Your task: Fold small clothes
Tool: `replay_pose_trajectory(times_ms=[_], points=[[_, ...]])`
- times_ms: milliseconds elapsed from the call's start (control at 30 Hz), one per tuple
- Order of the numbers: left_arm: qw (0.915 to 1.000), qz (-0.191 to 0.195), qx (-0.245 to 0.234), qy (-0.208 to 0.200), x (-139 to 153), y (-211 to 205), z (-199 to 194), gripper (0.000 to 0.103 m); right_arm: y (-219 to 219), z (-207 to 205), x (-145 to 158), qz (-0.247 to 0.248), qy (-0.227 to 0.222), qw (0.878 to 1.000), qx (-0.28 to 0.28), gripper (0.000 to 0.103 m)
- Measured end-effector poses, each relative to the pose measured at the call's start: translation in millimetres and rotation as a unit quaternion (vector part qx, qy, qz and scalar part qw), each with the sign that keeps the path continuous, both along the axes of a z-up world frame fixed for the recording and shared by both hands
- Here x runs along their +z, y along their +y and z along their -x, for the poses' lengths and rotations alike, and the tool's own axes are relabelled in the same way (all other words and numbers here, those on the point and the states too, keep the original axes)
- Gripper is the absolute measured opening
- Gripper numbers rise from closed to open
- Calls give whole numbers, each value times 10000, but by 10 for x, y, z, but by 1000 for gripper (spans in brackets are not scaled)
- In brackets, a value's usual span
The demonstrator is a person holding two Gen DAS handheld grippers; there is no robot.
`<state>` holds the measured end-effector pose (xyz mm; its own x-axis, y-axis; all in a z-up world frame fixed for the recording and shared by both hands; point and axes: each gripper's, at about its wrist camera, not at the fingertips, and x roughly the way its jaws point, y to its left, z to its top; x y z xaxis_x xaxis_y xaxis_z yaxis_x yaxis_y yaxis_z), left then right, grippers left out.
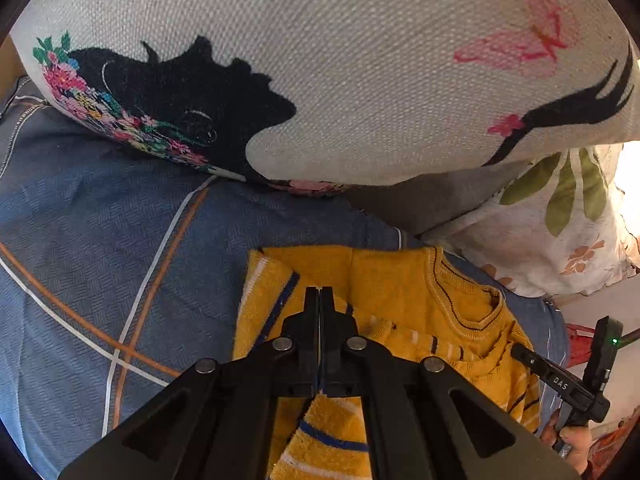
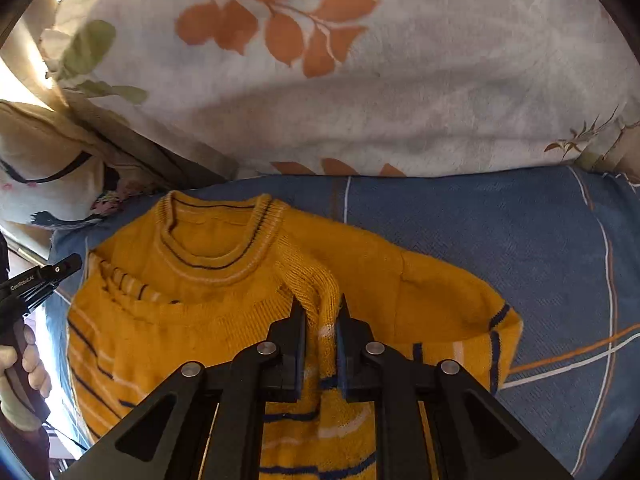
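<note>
The left tongs are pressed together, seemingly pinching an edge of the yellow sweater. The right tongs stand narrowly apart around a raised fold. Both should carry the fold evenly across the bed, below the pillows.

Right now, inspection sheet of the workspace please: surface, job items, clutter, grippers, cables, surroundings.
Surface: blue bedsheet with orange and white lines.
Job's things: yellow striped sweater lying neck away from the person, one sleeve folded across its body.
Clutter: nothing seen.
Grippers: left gripper jaws closed on a striped sweater edge; right gripper jaws slightly apart around a raised sweater fold, so grip unclear.
Cables: nothing seen.
Surroundings: silhouette-print cushion and leaf-print pillow beyond the sweater.
</note>
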<state>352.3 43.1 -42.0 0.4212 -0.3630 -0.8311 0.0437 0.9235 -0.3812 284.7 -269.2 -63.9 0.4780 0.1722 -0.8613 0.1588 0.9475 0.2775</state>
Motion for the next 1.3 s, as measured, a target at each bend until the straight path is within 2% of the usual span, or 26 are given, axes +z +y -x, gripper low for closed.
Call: replay_pose_trajectory(times_ms=[67, 133, 167, 200, 233, 267, 300, 367, 433, 467, 500, 633, 700, 767, 833, 867, 933, 1000, 1167, 1300], points=[[9999, -37, -156, -28, -10, 22, 24, 1, -11, -38, -106, 28, 103, 9999, -38, 15], [9990, -34, -426, -84, 18, 15, 84, 7, -3, -34, -161, 33, 128, 9999, -15, 17], [9984, -18, -556, -135, 38, 2, 112, 19, -1, -29, -159, 54, 106, 9999, 10, 17], [9973, 48, -695, -214, 62, -14, 155, 36, 4, -25, -151, 85, 95, 9999, 44, 17], [9960, 144, -833, -301, 88, -43, 202, 45, 7, -28, -147, 118, 99, 9998, 80, 18], [9946, 189, -954, -362, 99, -84, 239, 60, -3, -42, -155, 139, 107, 9998, 101, 20], [9932, 173, -1091, -378, 89, -143, 257, 69, -3, -42, -161, 153, 115, 9998, 103, 21], [9905, -84, -1340, -289, 2, -289, 259, 69, 0, -40, -179, 131, 122, 9998, 82, 21], [9865, -572, -1536, -2, -140, -428, 226, 13, -2, -32, -189, 114, 119, 9999, 47, 21], [9850, -614, -1607, 121, -176, -461, 205, 6, 10, -30, -178, 137, 135, 9998, 56, 19], [9865, -560, -1539, 74, -155, -448, 204, 6, 42, -36, -148, 157, 117, 9998, 70, 13], [9912, -391, -1252, -158, 36, -364, 130, 6, 42, -47, 116, 12, -228, 9997, -38, 11], [9928, -530, -1038, -265, 22, -354, 82, 6, 17, -115, 198, -38, -353, 9993, -135, 11], [9933, -722, -871, -244, -65, -391, -4, 7, 8, -210, 144, 43, -294, 9993, -218, 12], [9942, -782, -731, -21, -220, -394, -73, 11, 35, -312, -43, 48, -13, 9998, -203, 13], [9946, -785, -681, 63, -268, -374, -98, 17, 41, -353, -145, 74, 152, 9997, -192, 17], [9968, -510, -602, 126, -275, -293, -90, 17, 34, -312, -197, 54, 99, 9997, -239, 22], [9983, -185, -521, 160, -195, -170, -49, 27, -29, -222, -112, -34, 34, 9992, -404, 48], [9996, 113, -223, -149, 120, 190, 227, 41, -312, 344, 199, -188, -426, 9963, -719, 55], [9995, 208, 92, -200, 210, 463, 599, 54, -579, 990, 244, -669, -533, 9922, -908, 64]])
